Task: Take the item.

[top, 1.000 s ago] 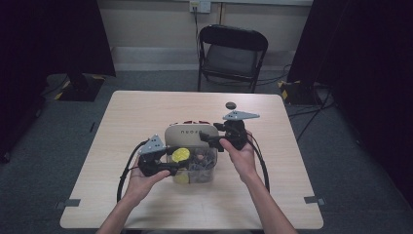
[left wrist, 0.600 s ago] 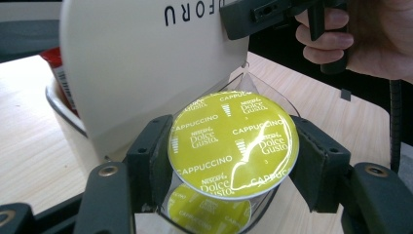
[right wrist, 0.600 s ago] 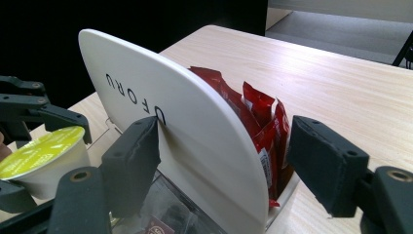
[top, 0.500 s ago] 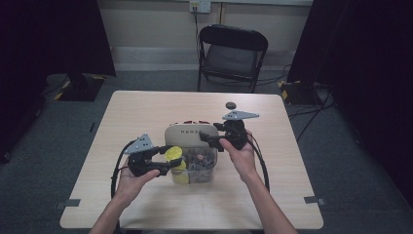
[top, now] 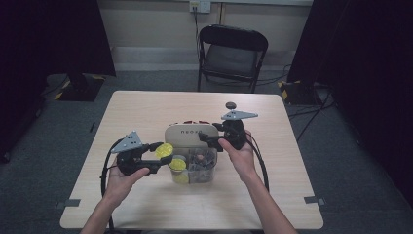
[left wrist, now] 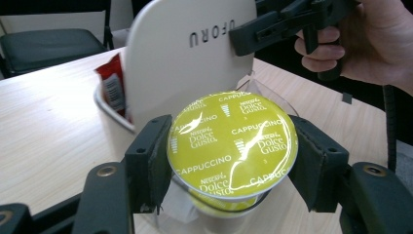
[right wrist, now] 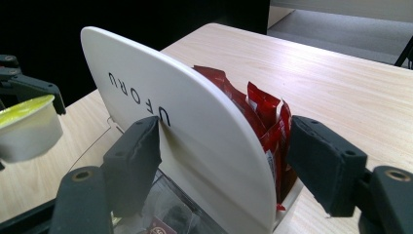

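Note:
A yellow-green Dolce Gusto cappuccino capsule (left wrist: 233, 141) sits between the pads of my left gripper (left wrist: 234, 163), which is shut on it. In the high view this capsule (top: 164, 150) hangs just left of a clear container (top: 197, 170) in my left gripper (top: 164, 151). The container's white UFORU lid (right wrist: 195, 131) stands upright. My right gripper (right wrist: 224, 141) straddles the lid: its left pad rests on the lid's face, and its right pad stands apart beside the red sachets (right wrist: 258, 112). From above, my right gripper (top: 205, 138) is at the lid (top: 187, 134).
More yellow capsules (top: 178, 165) and small packets lie inside the container. A small black round object (top: 230, 105) sits on the wooden table (top: 146, 112) behind my right hand. A folding chair (top: 233, 48) stands beyond the table's far edge.
My left gripper has carried the capsule to the left and slightly up, away from the container's opening. The right gripper and the lid have stayed where they were.

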Demonstrator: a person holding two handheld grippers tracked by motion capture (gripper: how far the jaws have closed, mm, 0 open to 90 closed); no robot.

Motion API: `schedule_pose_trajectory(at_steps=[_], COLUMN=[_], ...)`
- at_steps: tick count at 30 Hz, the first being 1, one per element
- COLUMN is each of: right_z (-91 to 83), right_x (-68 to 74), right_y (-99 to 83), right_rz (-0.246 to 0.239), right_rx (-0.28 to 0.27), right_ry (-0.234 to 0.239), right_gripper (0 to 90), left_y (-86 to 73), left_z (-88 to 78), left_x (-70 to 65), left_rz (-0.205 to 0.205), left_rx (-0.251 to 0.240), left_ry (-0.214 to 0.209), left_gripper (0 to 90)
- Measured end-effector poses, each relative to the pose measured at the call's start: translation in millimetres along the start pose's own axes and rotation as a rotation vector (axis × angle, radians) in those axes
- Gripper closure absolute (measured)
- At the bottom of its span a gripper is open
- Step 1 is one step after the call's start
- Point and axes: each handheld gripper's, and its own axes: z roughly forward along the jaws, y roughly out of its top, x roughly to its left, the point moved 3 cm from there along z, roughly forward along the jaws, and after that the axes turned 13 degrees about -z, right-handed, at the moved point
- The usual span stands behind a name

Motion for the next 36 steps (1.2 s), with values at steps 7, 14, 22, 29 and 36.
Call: schedule_pose_trajectory(at_steps=[7,14,22,29,36], right_z=[0.0,-0.3,-0.6,-1.2,-0.9], right_x=[-0.1,0.0,-0.1,-0.5,-0.5], right_y=[0.7,0.9,1.7,1.8,1.9], right_rz=[0.000,0.001,-0.003,-0.002,-0.001], right_rx=[-0.001,-0.002,-0.003,-0.005,-0.003], right_ry=[0.000,-0.002,-0.003,-0.002,-0.002], right_gripper=[27.8,28.0,28.1,28.1,28.0], left_y=[-0.3,-2.4,-7.4,-12.6,-17.7], left_z=[-13.2,-24.5,-34.1,-43.0,-49.6], left_x=[13.0,25.5,46.0,60.9,77.5], left_rz=[-0.022,-0.045,-0.077,-0.096,-0.112], left_rx=[-0.014,-0.018,-0.021,-0.017,0.005], left_ry=[0.041,0.087,0.150,0.207,0.255], left_gripper=[38.2,38.2,38.2,38.3,38.3])
